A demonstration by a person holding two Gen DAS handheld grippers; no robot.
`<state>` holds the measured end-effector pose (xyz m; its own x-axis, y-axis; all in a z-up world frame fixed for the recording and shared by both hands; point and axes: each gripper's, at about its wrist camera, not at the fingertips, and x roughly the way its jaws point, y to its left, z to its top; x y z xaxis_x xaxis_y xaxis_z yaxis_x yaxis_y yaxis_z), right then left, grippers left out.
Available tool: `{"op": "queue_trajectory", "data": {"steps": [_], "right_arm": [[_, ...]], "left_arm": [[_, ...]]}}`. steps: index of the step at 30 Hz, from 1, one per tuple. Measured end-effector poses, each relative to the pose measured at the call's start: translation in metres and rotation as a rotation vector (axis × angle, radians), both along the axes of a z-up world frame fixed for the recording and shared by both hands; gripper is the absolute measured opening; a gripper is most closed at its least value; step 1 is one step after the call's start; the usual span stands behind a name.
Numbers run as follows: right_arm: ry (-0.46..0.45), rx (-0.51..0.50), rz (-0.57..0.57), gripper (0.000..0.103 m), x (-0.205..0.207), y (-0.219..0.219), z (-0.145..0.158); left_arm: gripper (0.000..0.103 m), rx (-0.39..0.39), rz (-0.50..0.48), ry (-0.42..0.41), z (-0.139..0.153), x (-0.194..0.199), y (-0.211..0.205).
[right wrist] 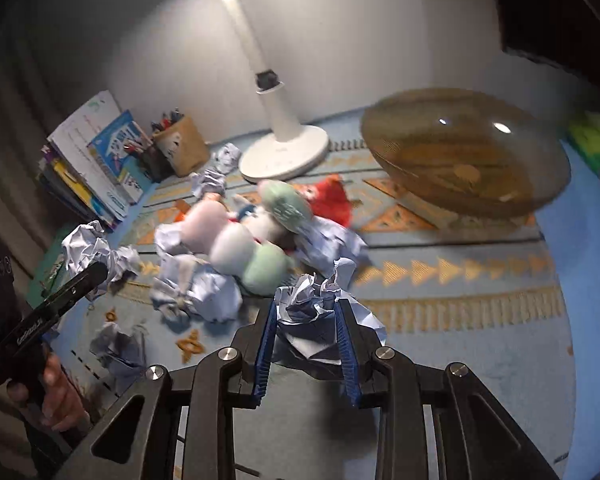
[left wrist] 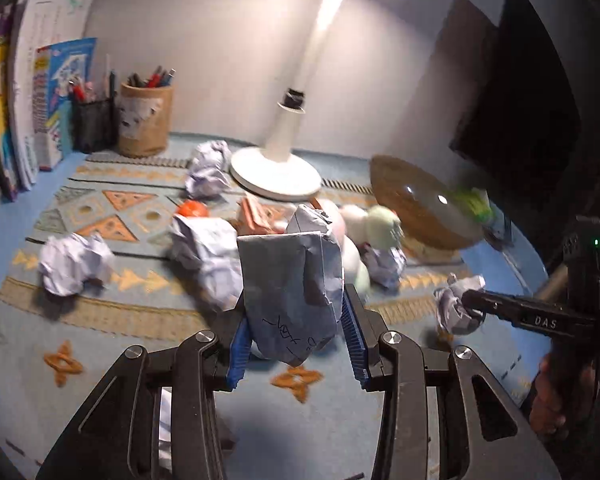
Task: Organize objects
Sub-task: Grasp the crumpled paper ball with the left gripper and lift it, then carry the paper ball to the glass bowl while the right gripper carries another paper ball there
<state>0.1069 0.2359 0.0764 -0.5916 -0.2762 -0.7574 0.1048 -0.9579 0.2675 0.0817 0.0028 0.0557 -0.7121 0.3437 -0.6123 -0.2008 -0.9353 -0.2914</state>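
In the left wrist view my left gripper (left wrist: pixel 296 320) is shut on a flattened, crumpled sheet of paper (left wrist: pixel 288 276) with pen scribbles, held above the patterned mat (left wrist: pixel 100 312). In the right wrist view my right gripper (right wrist: pixel 307 308) is shut on a crumpled paper ball (right wrist: pixel 308 300). Each gripper shows in the other's view. The right gripper (left wrist: pixel 474 306) holds its small paper wad (left wrist: pixel 452 308) at the right. The left gripper (right wrist: pixel 92 276) carries its paper (right wrist: pixel 92 248) at the left. Several more paper balls (left wrist: pixel 74 264) lie on the mat.
A white lamp base (left wrist: pixel 276 172) stands at the back centre. A brown mesh bowl (right wrist: pixel 460 160) sits to the right. Soft toys (right wrist: pixel 240 240) are piled mid-mat. Pen holders (left wrist: pixel 144 120) and upright books (left wrist: pixel 40 100) line the back left. A hand (right wrist: pixel 56 396) grips the left tool.
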Motion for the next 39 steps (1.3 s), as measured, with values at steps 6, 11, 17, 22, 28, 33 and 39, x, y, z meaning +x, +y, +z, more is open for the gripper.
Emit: {"op": "queue_trajectory", "data": {"steps": [6,11,17,22,28,33,39], "right_arm": [[0.018,0.103,0.011,0.032,0.012,0.018,-0.031],[0.067,0.055,0.012,0.073,0.041,0.020,-0.039],[0.093,0.065,-0.023,0.093,0.048,0.031,-0.039],[0.036,0.101,-0.028,0.092,0.031,0.023,-0.056],[0.011,0.158,-0.049,0.054,0.017,0.022,-0.062],[0.103,0.127,-0.060,0.054,0.017,0.040,-0.021],[0.299,0.110,-0.158,0.054,0.001,0.078,0.063]], "left_arm": [[0.038,0.009,-0.069,-0.069,-0.029,0.008,0.040],[0.038,-0.021,-0.080,-0.078,-0.038,0.016,0.050],[0.038,-0.025,-0.090,-0.083,-0.041,0.016,0.056],[0.038,-0.043,-0.100,-0.089,-0.041,0.014,0.069],[0.038,-0.050,-0.117,-0.060,-0.018,0.007,0.080],[0.038,-0.016,-0.127,0.005,0.027,-0.017,0.091],[0.038,0.024,-0.146,0.131,0.094,-0.067,0.123]]}}
